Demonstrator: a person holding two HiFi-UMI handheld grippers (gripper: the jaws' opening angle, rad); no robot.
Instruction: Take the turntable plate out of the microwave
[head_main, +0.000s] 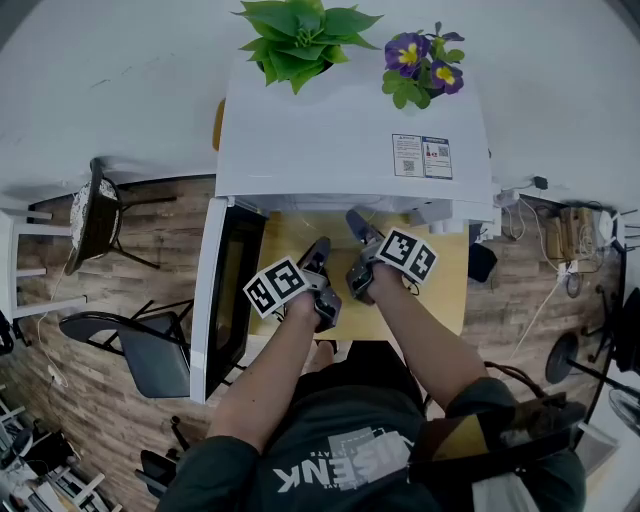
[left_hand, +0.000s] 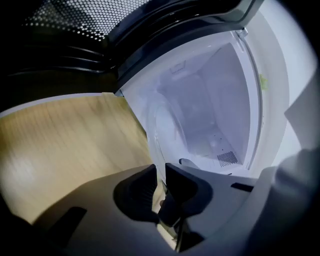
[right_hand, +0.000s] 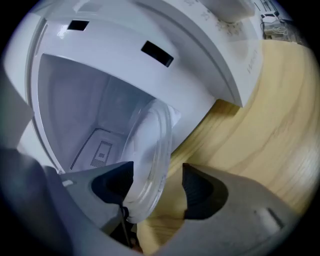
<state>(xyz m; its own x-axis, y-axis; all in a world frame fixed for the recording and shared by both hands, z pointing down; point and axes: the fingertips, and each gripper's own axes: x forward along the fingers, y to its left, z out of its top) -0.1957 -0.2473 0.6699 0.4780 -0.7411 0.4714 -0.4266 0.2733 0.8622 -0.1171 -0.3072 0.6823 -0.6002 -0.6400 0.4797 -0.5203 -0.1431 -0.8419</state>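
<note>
Withdrawal is judged in hand: the plate (right_hand: 150, 150) is held at the microwave (head_main: 350, 150) mouth, its rim clamped in the left gripper (left_hand: 161, 176), the right gripper (right_hand: 157, 176) jaws set apart astride the rim, unpressed; a right-side grip and a level pull nearward are called for next

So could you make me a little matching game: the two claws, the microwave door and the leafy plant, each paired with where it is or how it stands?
1. left claw
2. right claw
3. microwave door
4. leafy plant

A. swung open
B. on top of the microwave
C. clamped on the glass plate rim
D. wide apart, plate rim between

Pairs: 1-C, 2-D, 3-A, 4-B
</note>
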